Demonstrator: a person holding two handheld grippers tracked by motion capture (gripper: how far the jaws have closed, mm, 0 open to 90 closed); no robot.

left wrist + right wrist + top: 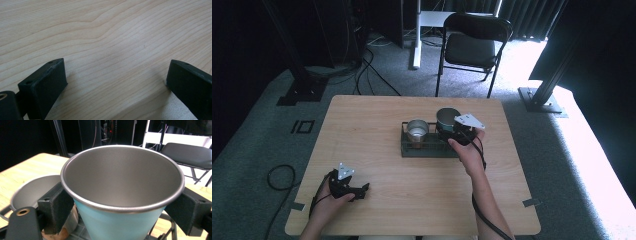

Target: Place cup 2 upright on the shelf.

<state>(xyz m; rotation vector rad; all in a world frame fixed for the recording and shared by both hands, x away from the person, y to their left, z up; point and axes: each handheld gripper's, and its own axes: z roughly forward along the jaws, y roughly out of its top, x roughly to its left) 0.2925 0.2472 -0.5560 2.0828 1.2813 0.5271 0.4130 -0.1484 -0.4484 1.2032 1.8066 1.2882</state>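
Note:
A light blue cup (117,225) with a bare metal inside sits between the jaws of my right gripper (122,200), which is shut on its sides just under the rim. From above, this cup (446,117) is at the right end of a dark wire rack (429,151), with my right gripper (448,129) on its near side. Its base is hidden. A silver cup (417,129) stands in the rack's left half, and its rim (30,191) is close beside the blue cup. My left gripper (361,190) rests open on the table's near left, nothing between its jaws (116,71).
The light wooden table (377,115) has bare wood around the rack. A black folding chair (472,47) stands on the floor beyond the far edge. Cables lie on the carpet at the left (279,177), and dark frame posts (302,75) rise at both sides.

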